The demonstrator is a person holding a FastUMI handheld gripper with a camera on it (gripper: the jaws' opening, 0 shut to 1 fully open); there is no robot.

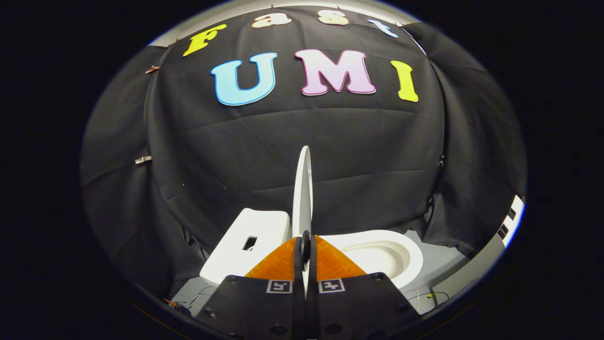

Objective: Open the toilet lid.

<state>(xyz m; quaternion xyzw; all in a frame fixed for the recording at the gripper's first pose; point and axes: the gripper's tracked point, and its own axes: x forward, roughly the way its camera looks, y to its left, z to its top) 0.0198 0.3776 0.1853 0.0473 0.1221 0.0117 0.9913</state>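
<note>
The hand-held two-finger gripper (305, 245) is closed on the thin white plastic toilet lid (303, 189), its two fingers drawn close together with the lid's edge pinched between them, one finger pressing on each face. The lid stands upright and is seen almost edge-on, rising as a narrow white blade from the fingertips straight up against the dark backdrop. Each finger carries a small square black-and-white marker (279, 286) on its near, flat top, one to either side of the slit where the lid runs down between them. To the left of the raised lid, just beyond the left finger, sits the white rectangular toilet tank (245, 245), with a small dark rectangular opening in its top surface. To the right of the lid, just beyond the right finger, lies the white oval toilet bowl (384, 255), its rim uncovered and its pale hollow open to view. The toilet rests on a light grey floor (439, 267), where thin wires (427, 296) trail near the bowl's right side and further wires lie on the near left. Behind the toilet, a wrinkled black cloth wall (292, 137) closes off the far side of the booth, and small metal clips (143, 160) hold the cloth at its left. At the far right, a pale strip with dark rectangular marks (509, 222) edges the booth.
</note>
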